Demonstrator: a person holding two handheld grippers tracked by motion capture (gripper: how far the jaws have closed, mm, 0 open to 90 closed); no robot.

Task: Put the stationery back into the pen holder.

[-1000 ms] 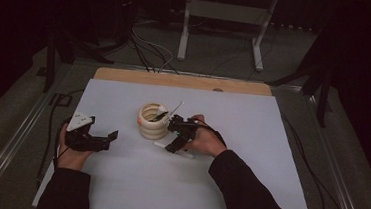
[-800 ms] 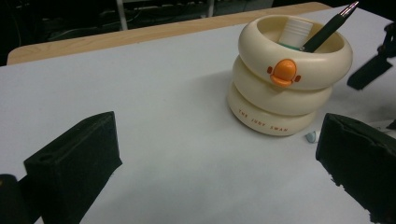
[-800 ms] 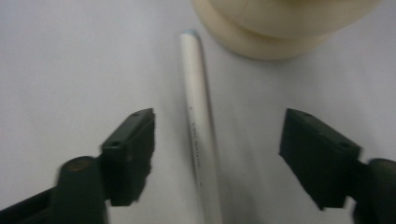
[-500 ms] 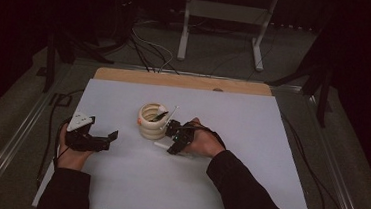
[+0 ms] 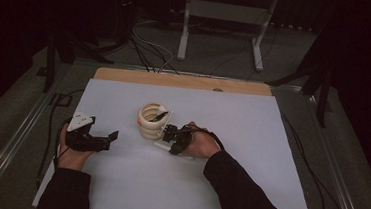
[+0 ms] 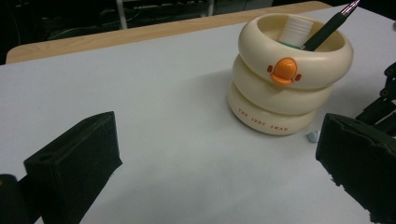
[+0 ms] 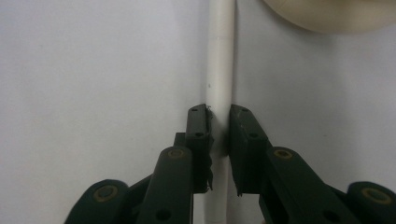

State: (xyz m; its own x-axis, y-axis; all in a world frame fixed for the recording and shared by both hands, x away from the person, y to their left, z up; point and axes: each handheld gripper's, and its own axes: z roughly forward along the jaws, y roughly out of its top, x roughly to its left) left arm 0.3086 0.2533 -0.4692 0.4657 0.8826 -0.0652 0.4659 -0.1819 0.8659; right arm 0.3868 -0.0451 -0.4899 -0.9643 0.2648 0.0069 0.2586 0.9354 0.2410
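A cream pen holder (image 5: pixel 152 123) made of stacked rings, with an orange beak (image 6: pixel 284 71), stands mid-table. Inside it are a black pen (image 6: pixel 327 30) and a white cylinder (image 6: pixel 294 29). A white pen (image 7: pixel 220 70) lies flat on the sheet just right of the holder's base. My right gripper (image 7: pixel 219 114) is low on the table with a jaw pressed to each side of that pen; in the high view the right gripper (image 5: pixel 171 141) sits beside the holder. My left gripper (image 5: pixel 110 137) rests to the holder's left, open and empty, its jaws wide apart (image 6: pixel 217 140).
The white sheet (image 5: pixel 251 140) covers most of the table, with a wooden strip (image 5: pixel 185 81) along the far edge. Cables (image 5: pixel 54 124) trail off the left side. A metal stand (image 5: pixel 220 17) rises on the floor beyond.
My right hand has shifted slightly left and down onto the white pen beside the holder. The left gripper has stayed put.
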